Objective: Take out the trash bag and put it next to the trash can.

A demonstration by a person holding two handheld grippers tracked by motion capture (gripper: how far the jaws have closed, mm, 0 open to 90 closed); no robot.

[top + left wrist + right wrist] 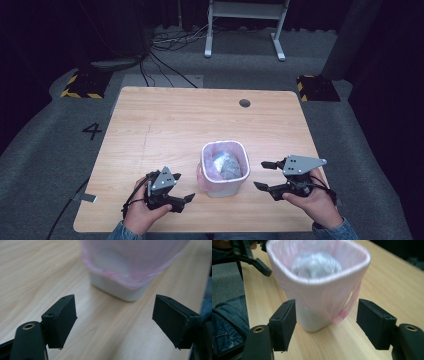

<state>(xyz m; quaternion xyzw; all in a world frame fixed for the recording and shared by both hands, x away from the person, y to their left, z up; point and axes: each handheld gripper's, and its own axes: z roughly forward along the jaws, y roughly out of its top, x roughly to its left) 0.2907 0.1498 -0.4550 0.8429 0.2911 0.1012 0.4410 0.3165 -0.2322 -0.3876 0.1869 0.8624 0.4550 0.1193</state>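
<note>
Pink plastic film is seen lining a small white bin (224,169), which stands on the wooden table (165,120) near its front edge, between the two grippers. A crumpled grey-silver wad (226,165) lies inside the bin; what it is made of cannot be made out, and in the right gripper view it is blurred. In the left gripper view the top of the bin (130,267) is cut off by the upper edge, so its inside is hidden there. The left gripper (180,187) is held just left of the bin, its jaws spread wide with nothing between them and bare table below. The right gripper (264,175) is held to the right of the bin, clear of it, its jaws also wide and empty; the bin (319,285) is seen beyond them, untouched. The far half of the table is left bare apart from a small round hole (244,103) near the back edge.
</note>
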